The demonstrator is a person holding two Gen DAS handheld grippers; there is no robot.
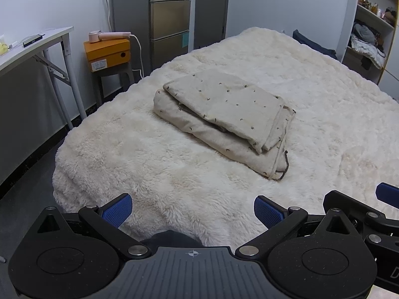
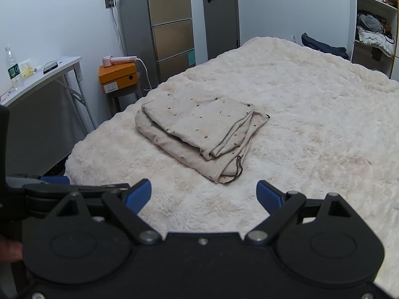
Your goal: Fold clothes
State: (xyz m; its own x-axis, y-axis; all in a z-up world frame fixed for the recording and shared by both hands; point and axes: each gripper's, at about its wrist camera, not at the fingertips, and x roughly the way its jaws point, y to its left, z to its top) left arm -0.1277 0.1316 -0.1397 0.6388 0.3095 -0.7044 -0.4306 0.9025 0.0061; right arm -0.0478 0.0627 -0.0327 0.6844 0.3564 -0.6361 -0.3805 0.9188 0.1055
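Two pairs of jaws stand wide apart in front of me, and nothing is between either pair. My left gripper [image 1: 193, 210] shows its blue ribbed pads [image 1: 117, 210] spread over the near edge of the bed, and my right gripper [image 2: 204, 195] is the same, its blue pads [image 2: 138, 195] far from each other with only fleece under them. Both grippers point down toward the bed and are well apart from the garment.

Beyond the jaws lies the bed covered by a cream, long-haired fleece blanket [image 1: 324, 114]. On this blanket, near the middle of the bed and a little toward its left side, rests the folded beige cotton garment with small dark printed marks [image 1: 224, 104]. It is already in a flat, roughly rectangular packet of several layers. At the corner of the packet nearest to me, a thin dark cord [image 1: 284, 167] hangs out from the hem.

I judge the garment to be light and completely soft. It will bend and sag when I lift it, and the layers can slide one over the other, so a pinch on one layer only would open the packet. The fleece under it is hairy and may drag on the cloth a little. If I must fold it again, I would take it at the two near corners, one gripper on each, with the pads closing over all layers together. The loose cord is not a good place to hold.
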